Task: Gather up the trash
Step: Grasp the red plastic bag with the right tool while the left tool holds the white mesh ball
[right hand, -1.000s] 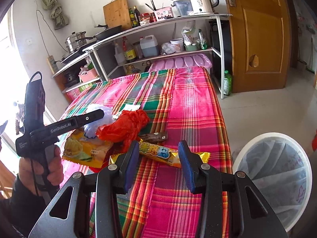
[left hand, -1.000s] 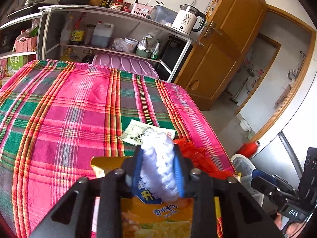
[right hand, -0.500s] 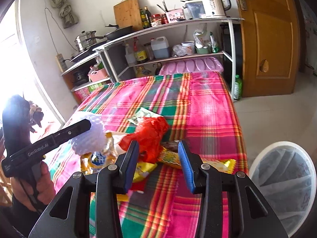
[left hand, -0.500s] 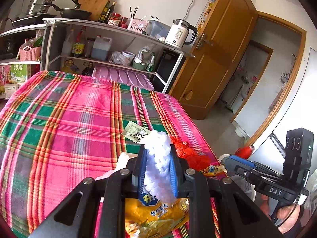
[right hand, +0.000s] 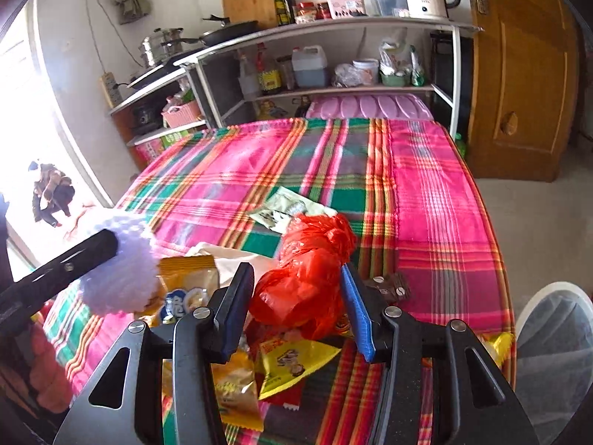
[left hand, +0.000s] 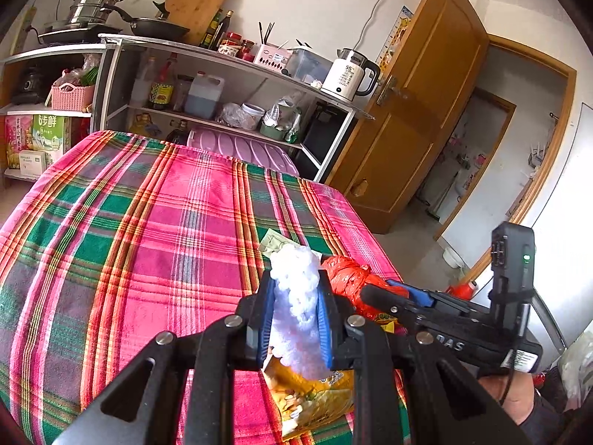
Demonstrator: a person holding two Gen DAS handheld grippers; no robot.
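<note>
Right wrist view: we are spreading the right tongs (right hand: 296,307) around the red plastic bag (right hand: 307,278), not yet gripping, to clear it from the counter (right hand: 426,193). We are keeping the left tongs (left hand: 295,319) clenched on white foam netting (left hand: 296,296), lifted for binning.

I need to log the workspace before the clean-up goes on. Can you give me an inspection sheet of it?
Surface: plaid tablecloth, trash heaped at its near end.
Job's things: white foam net; red plastic bag; yellow snack packets; flat paper wrapper; lined trash bin beside the table.
Clutter: nothing seen.
Grippers: left tongs shut on the foam net; right tongs opening around the red bag.
Cables: one down the wall.
Surroundings: kitchen shelves, wooden door.
</note>
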